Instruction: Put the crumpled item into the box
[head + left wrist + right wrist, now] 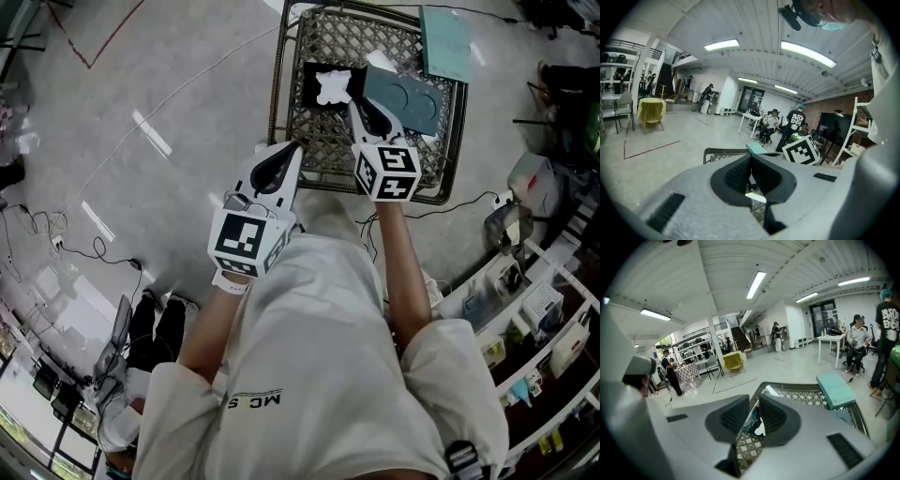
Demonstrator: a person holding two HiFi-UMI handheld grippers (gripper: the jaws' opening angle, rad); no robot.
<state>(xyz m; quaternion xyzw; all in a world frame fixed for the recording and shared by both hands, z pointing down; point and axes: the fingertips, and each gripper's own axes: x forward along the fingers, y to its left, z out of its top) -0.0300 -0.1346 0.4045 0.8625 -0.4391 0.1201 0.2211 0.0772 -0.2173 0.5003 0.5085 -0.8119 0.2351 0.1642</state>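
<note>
A white crumpled item [330, 89] lies on a black box [307, 82] on top of a metal lattice table [319, 37]. My right gripper [358, 101] hovers over the table just right of the box, its jaws drawn together with only a thin slit between them and nothing held. My left gripper [296, 148] sits lower, at the table's near edge, shut and empty. In the left gripper view the left gripper [750, 157] has its jaws touching. In the right gripper view the right gripper [754, 399] points at the lattice table [806, 397].
A teal tray [408, 98] lies beside the black box and a teal lid [447, 42] rests at the table's far right corner. Shelving [534, 309] with boxes stands to the right. Cables [56, 244] trail over the floor on the left. People sit at a distant table [771, 124].
</note>
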